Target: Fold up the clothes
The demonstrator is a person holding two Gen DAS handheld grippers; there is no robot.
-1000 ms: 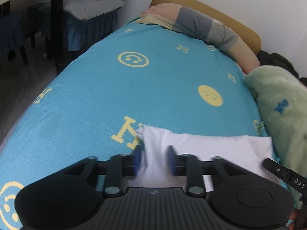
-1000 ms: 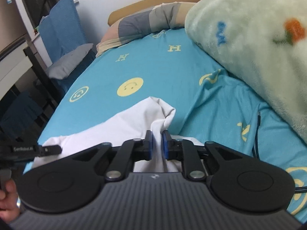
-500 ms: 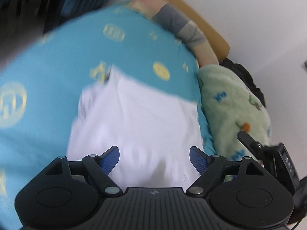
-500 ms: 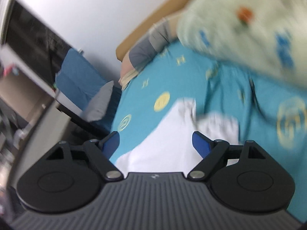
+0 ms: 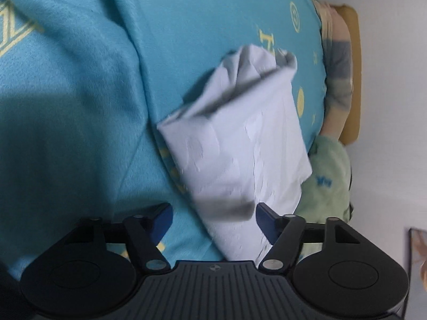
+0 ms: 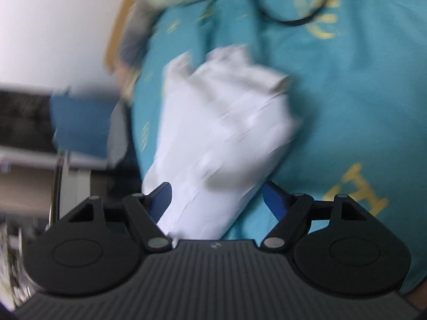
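A white garment [image 5: 240,146] lies folded into a rough strip on the turquoise bed sheet [image 5: 80,106], its far end bunched and rumpled. My left gripper [image 5: 213,216] is open above the garment's near end, blue pads wide apart, nothing between them. In the right wrist view the same white garment [image 6: 218,138] lies blurred, running from between the fingers outward. My right gripper [image 6: 216,197] is open too, its pads on either side of the cloth's near end without pinching it.
A pale green plush blanket [image 5: 328,184] lies beside the garment. A striped pillow [image 5: 339,61] and tan headboard [image 5: 352,53] sit at the bed's far end. A black cable [image 6: 288,18] rests on the sheet. Blue chair covers [image 6: 80,122] stand off the bed's edge.
Both grippers let go of the white garment and opened wide. Both then swung and rolled over it, so the views turned sideways. The garment now lies folded on the sheet.
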